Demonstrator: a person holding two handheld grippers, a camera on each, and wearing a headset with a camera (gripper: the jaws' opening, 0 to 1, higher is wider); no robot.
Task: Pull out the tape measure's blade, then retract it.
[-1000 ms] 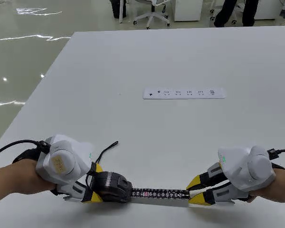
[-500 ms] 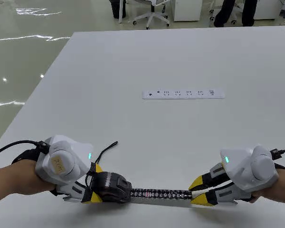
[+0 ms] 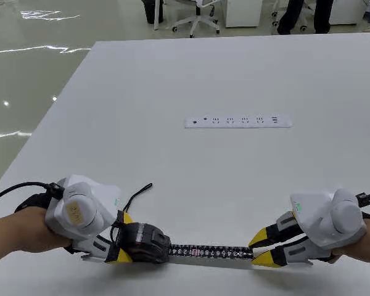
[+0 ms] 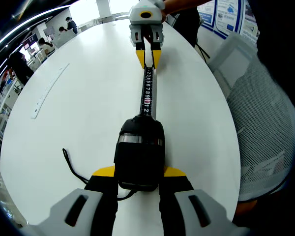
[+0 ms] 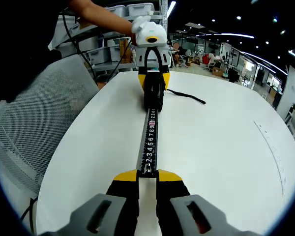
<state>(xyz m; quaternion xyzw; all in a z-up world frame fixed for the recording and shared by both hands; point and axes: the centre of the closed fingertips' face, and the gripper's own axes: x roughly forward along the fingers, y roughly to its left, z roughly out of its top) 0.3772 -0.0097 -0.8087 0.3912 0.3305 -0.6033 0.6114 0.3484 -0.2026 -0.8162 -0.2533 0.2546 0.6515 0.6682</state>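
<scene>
A grey mesh chair (image 4: 265, 123) stands just off the desk's (image 3: 234, 74) near edge. Along that edge I have both grippers low and facing each other.

Toward the near left corner, my left gripper (image 3: 124, 239) is clamped on the black case (image 3: 145, 242), with one yellow fingertip (image 3: 124, 218) on each flank. In the left gripper view the case (image 4: 140, 147) sits square between the jaws.

The blade (image 3: 209, 252) is out of the case and runs straight along the near edge to my right gripper (image 3: 256, 250). It is black with white numerals and one red mark. I cannot tell whether it rests on the desk or hangs just above it.

The right gripper's jaws are closed on the blade's free end. In the right gripper view the blade (image 5: 150, 142) ends between the yellow tips of that gripper (image 5: 147, 177) and leads away to the case (image 5: 154, 93), which the other gripper holds.

Just beyond the left gripper, a thin black strap (image 3: 139, 194) leaves the case and trails over the desk toward its far side.

Around mid-desk, well apart from the grippers, a white power strip (image 3: 238, 121) lies flat, its long side parallel to the near edge.

Past the far edge, a white office chair (image 3: 197, 15) and a person's legs (image 3: 302, 15) stand on a glossy floor.
</scene>
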